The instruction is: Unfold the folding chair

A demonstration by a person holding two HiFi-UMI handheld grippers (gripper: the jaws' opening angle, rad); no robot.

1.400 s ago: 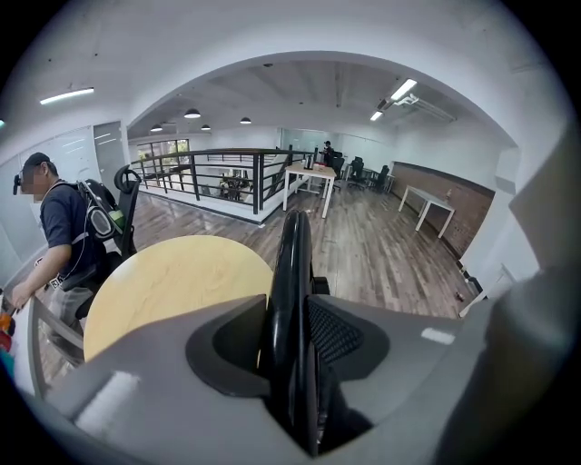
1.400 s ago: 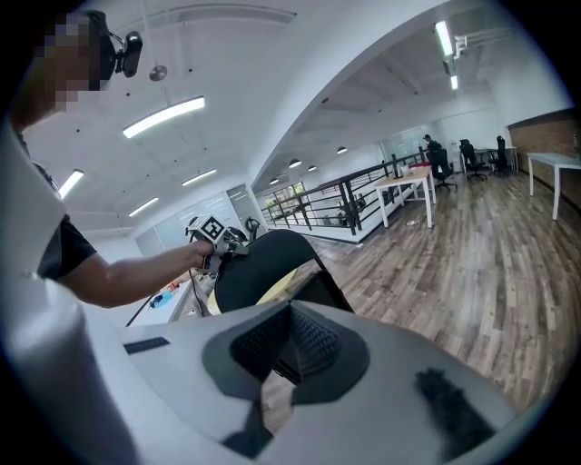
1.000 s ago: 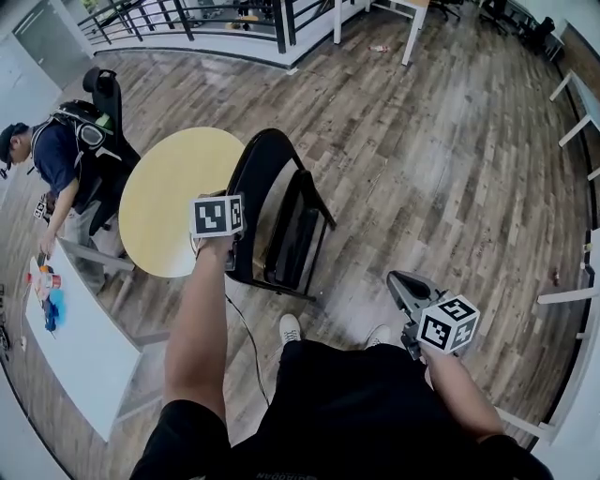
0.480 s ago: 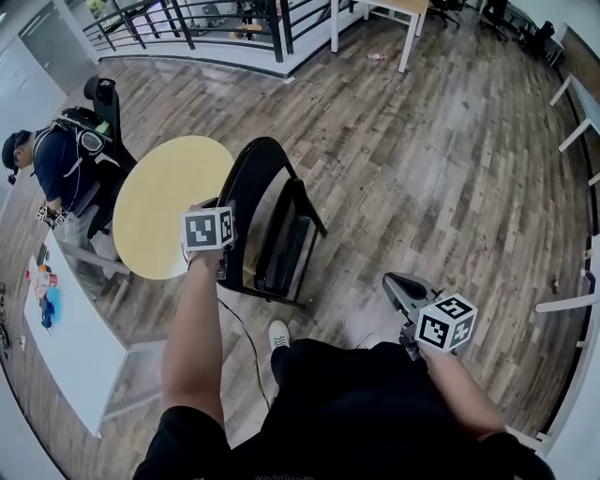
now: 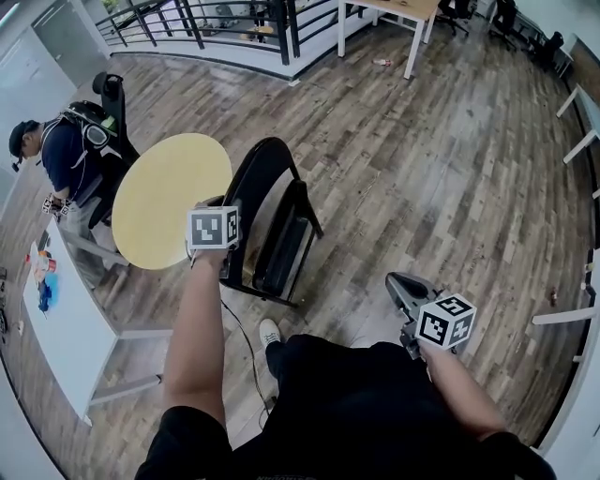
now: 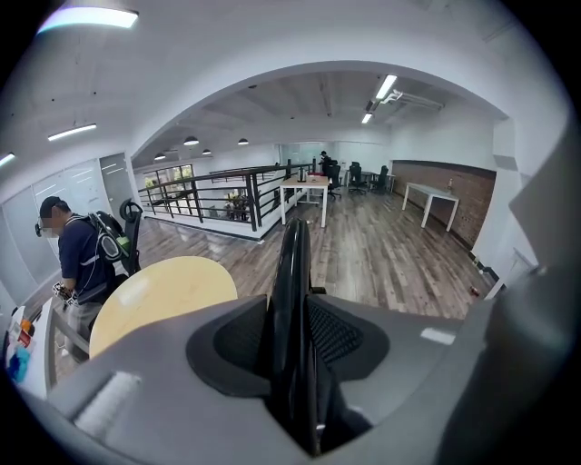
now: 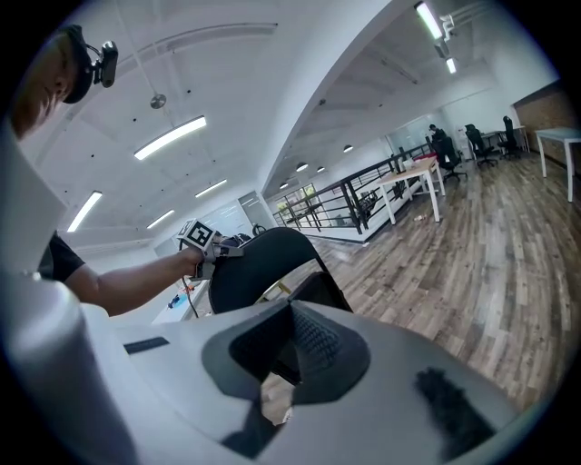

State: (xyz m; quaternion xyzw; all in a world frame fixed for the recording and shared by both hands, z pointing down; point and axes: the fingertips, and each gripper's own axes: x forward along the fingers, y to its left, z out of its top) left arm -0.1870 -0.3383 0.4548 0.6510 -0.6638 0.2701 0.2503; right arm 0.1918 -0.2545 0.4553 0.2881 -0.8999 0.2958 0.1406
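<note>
The black folding chair (image 5: 274, 214) stands folded on the wood floor beside the round table. My left gripper (image 5: 228, 255) is shut on the near edge of its backrest. In the left gripper view the backrest (image 6: 291, 263) runs edge-on straight between the pads of that gripper (image 6: 292, 363). My right gripper (image 5: 402, 287) hangs low at the right, well clear of the chair, shut with nothing in it. In the right gripper view its jaws (image 7: 292, 318) meet, and beyond them are the chair (image 7: 259, 263) and the left gripper's marker cube (image 7: 196, 236).
A round yellow table (image 5: 169, 197) stands just left of the chair. A person with a backpack (image 5: 61, 150) stands by a long white table (image 5: 66, 319). A black railing (image 5: 234, 23) and a white desk (image 5: 394, 9) lie beyond. A cable (image 5: 246, 347) trails on the floor.
My left gripper has kept its grip and drifted a little, the chair with it. The person holding the grippers has shifted their feet. The right gripper stayed shut at the right.
</note>
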